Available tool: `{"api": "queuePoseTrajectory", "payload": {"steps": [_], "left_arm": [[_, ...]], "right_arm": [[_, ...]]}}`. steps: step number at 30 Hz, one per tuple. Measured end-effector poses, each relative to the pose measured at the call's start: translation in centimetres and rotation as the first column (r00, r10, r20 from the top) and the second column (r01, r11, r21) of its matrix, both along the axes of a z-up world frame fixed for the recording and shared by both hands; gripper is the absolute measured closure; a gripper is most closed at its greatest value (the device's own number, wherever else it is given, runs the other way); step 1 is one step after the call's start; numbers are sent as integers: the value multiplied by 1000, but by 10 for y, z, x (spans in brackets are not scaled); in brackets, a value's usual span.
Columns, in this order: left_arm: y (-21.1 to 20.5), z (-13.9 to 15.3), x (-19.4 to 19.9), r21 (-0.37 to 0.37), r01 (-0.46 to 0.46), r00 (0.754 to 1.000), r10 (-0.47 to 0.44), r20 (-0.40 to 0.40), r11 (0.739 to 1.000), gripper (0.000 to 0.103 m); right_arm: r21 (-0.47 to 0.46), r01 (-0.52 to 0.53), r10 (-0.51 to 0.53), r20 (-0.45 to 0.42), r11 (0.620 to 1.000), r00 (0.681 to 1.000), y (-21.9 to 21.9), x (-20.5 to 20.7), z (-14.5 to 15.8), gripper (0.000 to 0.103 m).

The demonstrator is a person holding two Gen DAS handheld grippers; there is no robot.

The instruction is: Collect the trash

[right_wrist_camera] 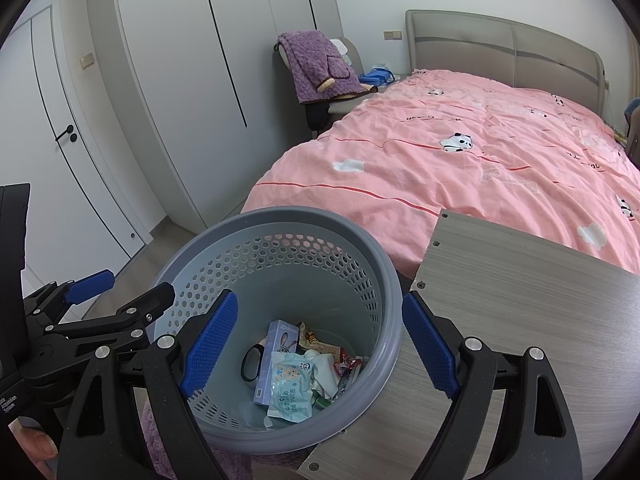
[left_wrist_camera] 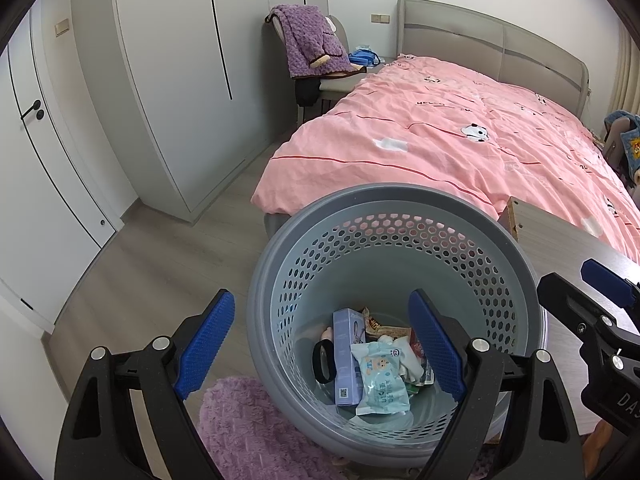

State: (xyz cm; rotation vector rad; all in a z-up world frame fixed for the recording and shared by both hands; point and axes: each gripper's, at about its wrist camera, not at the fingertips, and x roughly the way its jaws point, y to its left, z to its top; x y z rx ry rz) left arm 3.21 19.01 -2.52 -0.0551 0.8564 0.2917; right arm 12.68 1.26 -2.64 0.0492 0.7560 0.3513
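Grey perforated bin (left_wrist_camera: 394, 240) standing on the floor between a purple rug (left_wrist_camera: 240, 432) and the wood-grain bench (right_wrist_camera: 520, 320), just left of the bench edge. Inside at the bottom: wet-wipes pack (left_wrist_camera: 380, 380), pale blue carton (left_wrist_camera: 347, 356), black ring (left_wrist_camera: 323, 362), snack wrappers (right_wrist_camera: 320, 346). Left gripper (left_wrist_camera: 320, 348) hovering above the near rim, jaws spread, holding nothing. Right gripper (right_wrist_camera: 320, 348) over bin and bench edge, jaws likewise spread. Pink-quilted bed (right_wrist_camera: 480, 152) beyond
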Motion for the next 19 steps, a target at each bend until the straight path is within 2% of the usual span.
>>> {"api": "queuePoseTrajectory", "payload": {"steps": [19], "left_arm": [[0, 2, 1, 11, -1, 1000, 1, 5, 1000, 18]], "right_arm": [[-1, 0, 0, 1, 1000, 1000, 0, 0, 0, 20]]}}
